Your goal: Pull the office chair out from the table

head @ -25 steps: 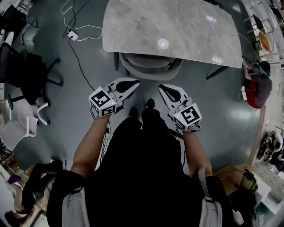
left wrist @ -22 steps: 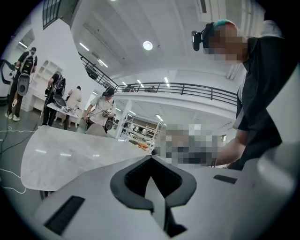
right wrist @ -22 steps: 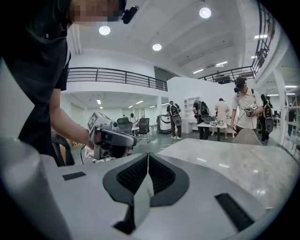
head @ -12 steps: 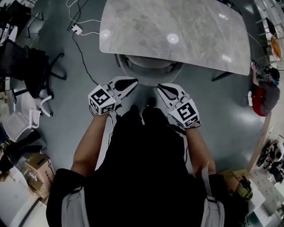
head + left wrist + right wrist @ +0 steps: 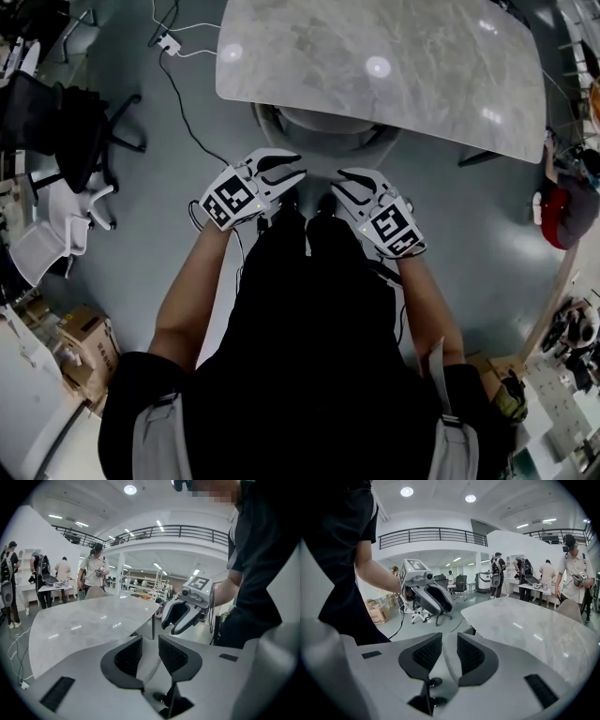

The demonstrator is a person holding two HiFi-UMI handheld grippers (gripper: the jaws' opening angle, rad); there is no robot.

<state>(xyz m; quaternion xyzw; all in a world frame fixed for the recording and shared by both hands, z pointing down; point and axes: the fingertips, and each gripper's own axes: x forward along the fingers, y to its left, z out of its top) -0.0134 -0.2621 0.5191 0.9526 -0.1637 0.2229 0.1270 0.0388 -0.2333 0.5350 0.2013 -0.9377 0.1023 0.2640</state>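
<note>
Left tongs and right tongs have just been opening, nothing clamped. Their own views show the gaps; the head view shows the office chair tucked under the table just ahead.

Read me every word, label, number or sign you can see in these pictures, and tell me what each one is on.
None readable.
Cubes on the left claw and right claw: only black-and-white square marker patterns, no letters.
Cardboard box: any print is too small to read.
</note>
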